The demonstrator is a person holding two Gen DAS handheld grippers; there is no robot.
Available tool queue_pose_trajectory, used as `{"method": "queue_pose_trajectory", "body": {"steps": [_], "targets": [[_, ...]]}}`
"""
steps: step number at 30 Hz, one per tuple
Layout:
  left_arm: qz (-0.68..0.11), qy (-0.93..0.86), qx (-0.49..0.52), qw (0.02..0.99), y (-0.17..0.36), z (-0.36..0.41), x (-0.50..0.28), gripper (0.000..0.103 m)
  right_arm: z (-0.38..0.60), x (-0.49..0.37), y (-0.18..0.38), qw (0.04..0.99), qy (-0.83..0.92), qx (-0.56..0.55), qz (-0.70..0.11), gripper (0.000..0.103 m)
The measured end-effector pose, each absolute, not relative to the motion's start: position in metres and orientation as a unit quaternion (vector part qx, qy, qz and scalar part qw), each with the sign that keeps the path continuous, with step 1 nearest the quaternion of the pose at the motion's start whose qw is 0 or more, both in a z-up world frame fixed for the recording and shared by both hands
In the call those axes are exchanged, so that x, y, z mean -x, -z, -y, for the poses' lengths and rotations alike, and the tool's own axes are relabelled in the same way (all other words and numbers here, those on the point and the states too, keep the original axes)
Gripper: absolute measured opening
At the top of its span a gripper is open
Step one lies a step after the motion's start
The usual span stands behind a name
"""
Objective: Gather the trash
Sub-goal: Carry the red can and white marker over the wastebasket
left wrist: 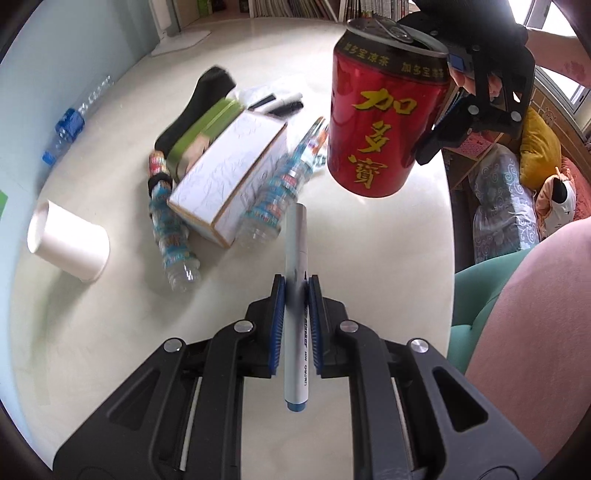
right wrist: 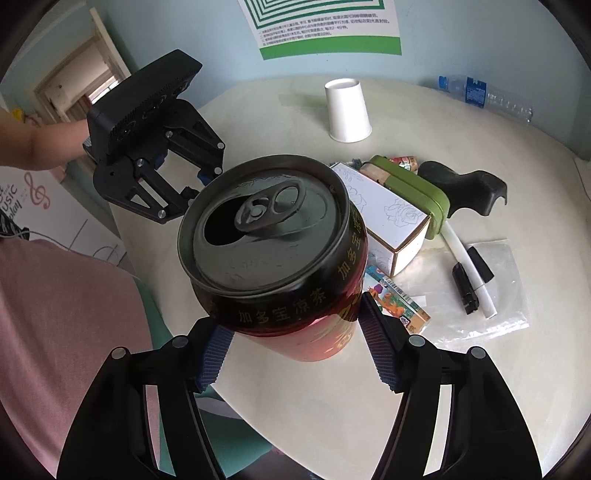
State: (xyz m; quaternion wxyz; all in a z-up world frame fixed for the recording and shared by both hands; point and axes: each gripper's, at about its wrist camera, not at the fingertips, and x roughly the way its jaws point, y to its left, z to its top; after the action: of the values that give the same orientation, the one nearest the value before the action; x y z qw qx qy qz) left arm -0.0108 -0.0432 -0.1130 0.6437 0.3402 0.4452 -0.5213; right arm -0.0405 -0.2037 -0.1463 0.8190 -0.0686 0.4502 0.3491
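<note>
Each camera sits on a gripper and looks forward along its two fingers, tilted down at the pale round table (left wrist: pixel 110 350). The left camera is close above the table and faces a bookshelf at the far side. The right camera looks from the other side toward a blue wall with a green poster (right wrist: pixel 325 33). Both see the white box (left wrist: pixel 229 181), the paper cup (right wrist: pixel 349 110) and the red can (left wrist: pixel 380 125). Each camera also sees the other gripper.

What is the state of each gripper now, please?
Left gripper: shut on the marker pen.
Right gripper: shut on the red can.
</note>
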Motion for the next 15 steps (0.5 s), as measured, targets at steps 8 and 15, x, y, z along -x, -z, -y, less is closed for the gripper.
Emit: {"method": "queue_pose_trajectory", "body": {"steps": [8,15], "targets": [[-0.398,0.561,-0.365,0.628,0.081,0.1,0.055,0.011,0.268,0.107,0.127,0.859,-0.283,0.049,-0.424,0.066],[-0.381,0.625,-0.373,0.571,0.081,0.18,0.126,0.011,0.343,0.211,0.142,0.886,-0.179,-0.017,-0.428,0.066]]}}
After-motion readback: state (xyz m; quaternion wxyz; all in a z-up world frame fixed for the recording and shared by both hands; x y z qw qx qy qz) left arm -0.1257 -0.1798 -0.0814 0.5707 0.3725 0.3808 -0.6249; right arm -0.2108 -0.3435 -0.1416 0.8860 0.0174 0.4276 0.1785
